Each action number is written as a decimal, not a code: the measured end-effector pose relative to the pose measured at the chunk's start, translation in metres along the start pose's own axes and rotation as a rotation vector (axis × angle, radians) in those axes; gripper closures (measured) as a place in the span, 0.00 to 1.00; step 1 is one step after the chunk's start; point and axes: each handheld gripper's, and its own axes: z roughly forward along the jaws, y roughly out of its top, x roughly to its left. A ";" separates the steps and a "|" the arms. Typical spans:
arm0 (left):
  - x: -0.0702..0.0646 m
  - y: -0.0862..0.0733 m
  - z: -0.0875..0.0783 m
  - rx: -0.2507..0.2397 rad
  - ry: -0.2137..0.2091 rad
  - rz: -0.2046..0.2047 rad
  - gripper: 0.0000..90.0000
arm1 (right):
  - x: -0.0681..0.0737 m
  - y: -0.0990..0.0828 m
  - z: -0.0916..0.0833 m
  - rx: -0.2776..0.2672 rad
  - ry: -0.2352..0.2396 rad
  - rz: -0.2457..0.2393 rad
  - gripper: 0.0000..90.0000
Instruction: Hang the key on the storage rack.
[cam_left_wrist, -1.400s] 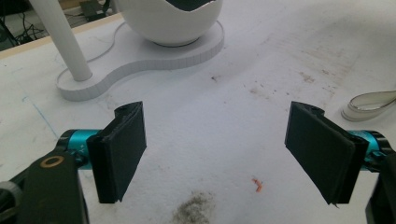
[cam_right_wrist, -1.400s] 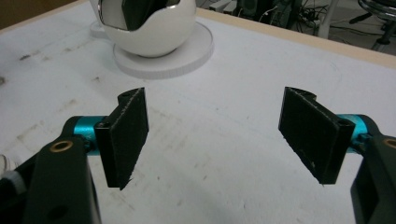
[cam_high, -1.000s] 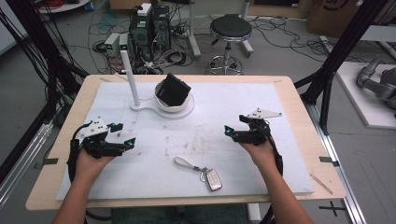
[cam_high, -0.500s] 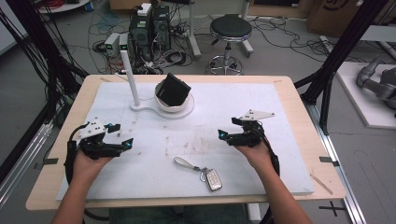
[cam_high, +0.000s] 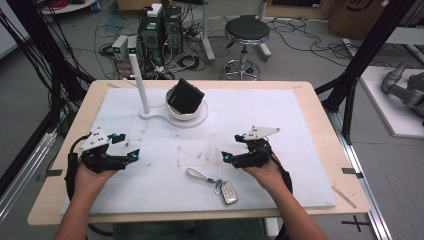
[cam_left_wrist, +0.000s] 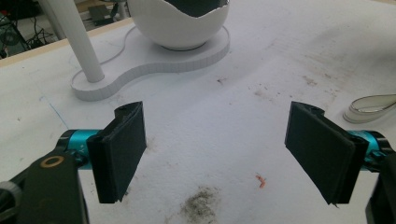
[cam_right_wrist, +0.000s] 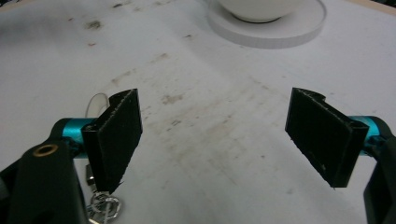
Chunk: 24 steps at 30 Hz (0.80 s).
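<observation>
Both claws apart, key fob (cam_high: 229, 191) between

A light wooden table (cam_high: 320, 107) stands on a grey floor (cam_high: 300, 55), its top covered by a white, smudged mat (cam_high: 260, 115). Behind its far edge a round black stool (cam_high: 246, 30) on a chrome base stands among loose cables. To the stool's left, computer towers (cam_high: 161, 27) and small grey boxes (cam_high: 123, 47) sit on the floor in a tangle of wires. Black frame struts (cam_high: 362, 55) rise at both sides of the table. At the far right a white platform (cam_high: 395, 107) carries grey machinery (cam_high: 407, 90). Cardboard boxes (cam_high: 357, 15) stand near the top right corner. The light is even and soft.
</observation>
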 end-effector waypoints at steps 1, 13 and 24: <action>0.000 0.000 0.001 0.001 -0.003 -0.001 0.23 | 0.004 -0.001 0.001 0.005 0.009 -0.002 0.21; 0.000 0.000 0.001 0.002 -0.001 0.000 0.23 | 0.030 -0.003 0.018 0.107 0.099 -0.098 0.21; 0.000 -0.001 0.002 0.008 -0.003 0.002 0.23 | 0.043 -0.007 0.033 0.219 0.169 -0.158 0.22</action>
